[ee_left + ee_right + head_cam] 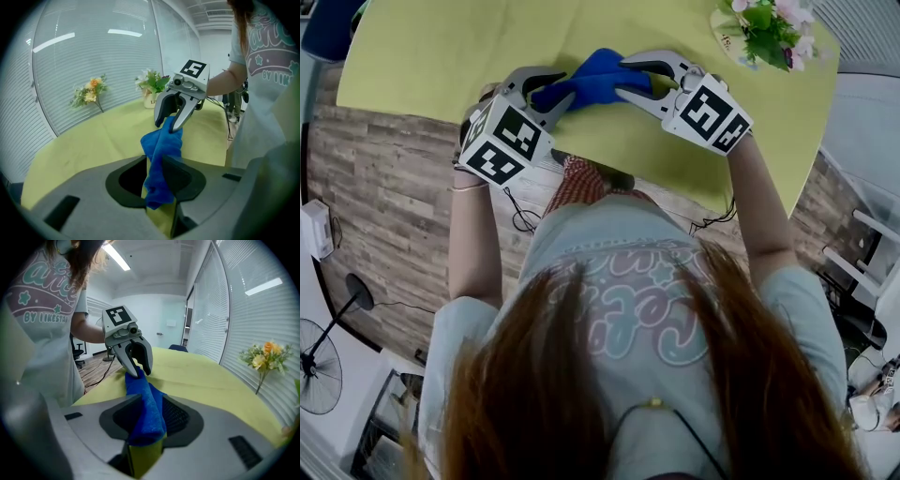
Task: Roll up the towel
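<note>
left tool (562,90) and right tool (623,79) each clamped on one end of blue towel (598,64), over yellow desk (431,56).

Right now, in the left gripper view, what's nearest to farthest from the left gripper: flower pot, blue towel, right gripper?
1. blue towel: clamped between its jaws.
2. right gripper: straight ahead, holding the towel's other end.
3. flower pot: behind that gripper, farther along the table.
</note>
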Available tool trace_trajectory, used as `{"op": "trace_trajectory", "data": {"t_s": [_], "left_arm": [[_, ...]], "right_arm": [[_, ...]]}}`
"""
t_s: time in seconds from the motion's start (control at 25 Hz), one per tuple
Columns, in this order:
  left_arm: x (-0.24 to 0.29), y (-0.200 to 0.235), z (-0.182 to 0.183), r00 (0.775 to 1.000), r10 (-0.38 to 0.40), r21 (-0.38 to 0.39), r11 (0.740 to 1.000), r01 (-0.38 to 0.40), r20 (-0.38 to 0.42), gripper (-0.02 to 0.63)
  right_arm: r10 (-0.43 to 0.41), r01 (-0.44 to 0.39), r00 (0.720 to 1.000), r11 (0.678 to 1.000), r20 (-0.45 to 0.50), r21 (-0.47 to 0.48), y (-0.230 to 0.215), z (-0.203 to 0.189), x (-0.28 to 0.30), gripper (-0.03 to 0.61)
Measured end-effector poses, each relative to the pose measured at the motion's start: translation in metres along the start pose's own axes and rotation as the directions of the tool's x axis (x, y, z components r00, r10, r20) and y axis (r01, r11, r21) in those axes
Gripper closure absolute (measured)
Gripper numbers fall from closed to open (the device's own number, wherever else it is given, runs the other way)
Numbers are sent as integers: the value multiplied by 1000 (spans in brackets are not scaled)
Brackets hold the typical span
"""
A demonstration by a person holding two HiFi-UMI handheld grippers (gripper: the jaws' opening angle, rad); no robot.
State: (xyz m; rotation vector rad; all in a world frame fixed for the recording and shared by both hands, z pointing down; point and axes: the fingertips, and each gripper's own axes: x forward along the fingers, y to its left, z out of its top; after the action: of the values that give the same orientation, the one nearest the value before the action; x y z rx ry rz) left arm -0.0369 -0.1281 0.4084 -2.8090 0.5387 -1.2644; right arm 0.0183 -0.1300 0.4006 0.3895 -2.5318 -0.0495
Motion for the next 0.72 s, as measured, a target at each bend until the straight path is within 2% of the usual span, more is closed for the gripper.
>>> {"op": "trace_trajectory", "data": {"t_s": [0.24,0.44,0.56,0.72], "left_arm": [[2,2,0,1000,7,2,1000,-7,4,525],[3,4,0,1000,19,12,1000,-19,1,525],[4,4,0,1000,23,10,1000,-23,3,525],[3,4,0,1000,28,10,1000,-28,2,525]], "right_arm": [[-29,29,1000,999,5,-25,-2,1,0,443],[-125,131,991,984,55,-120,-3,23,-11,445],[-100,108,994,976,50,-189,12,30,-8,442],[-77,65,996,966,-38,-250,27,13,8,436]]}}
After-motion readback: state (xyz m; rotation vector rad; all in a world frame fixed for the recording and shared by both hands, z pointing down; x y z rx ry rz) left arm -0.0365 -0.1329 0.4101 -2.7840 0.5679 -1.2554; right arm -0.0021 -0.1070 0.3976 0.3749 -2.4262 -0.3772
